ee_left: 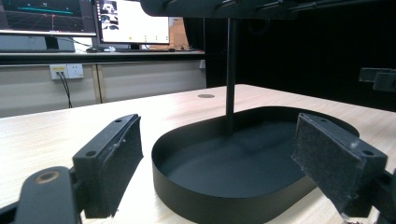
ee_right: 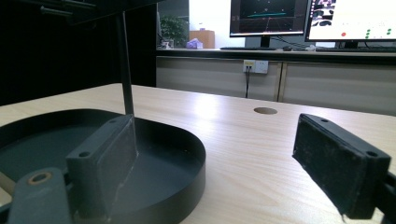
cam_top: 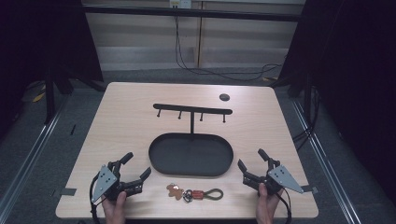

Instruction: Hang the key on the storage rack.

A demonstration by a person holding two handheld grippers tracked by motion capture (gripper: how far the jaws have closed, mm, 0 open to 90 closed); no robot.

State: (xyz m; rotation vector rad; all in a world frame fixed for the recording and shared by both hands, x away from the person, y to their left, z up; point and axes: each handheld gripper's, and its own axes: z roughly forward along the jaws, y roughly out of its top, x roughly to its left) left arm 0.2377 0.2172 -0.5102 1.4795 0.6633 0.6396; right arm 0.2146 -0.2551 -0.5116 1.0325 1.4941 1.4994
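Left gripper [cam_top: 136,169] rests at the near left of the wooden table [cam_top: 121,107], jaws spread wide and empty. Between the grippers lies a keychain [cam_top: 194,192] with a gingerbread-man charm, untouched, just in front of the black oval tray [cam_top: 161,164] whose hook stand [cam_top: 192,110] holds nothing. Right gripper [cam_top: 251,164] sits near right, equally wide and empty. Picking up and hanging appear still undone.

A keychain [cam_top: 194,192] with brown bear charm and olive loop lies flat near the table's front edge.
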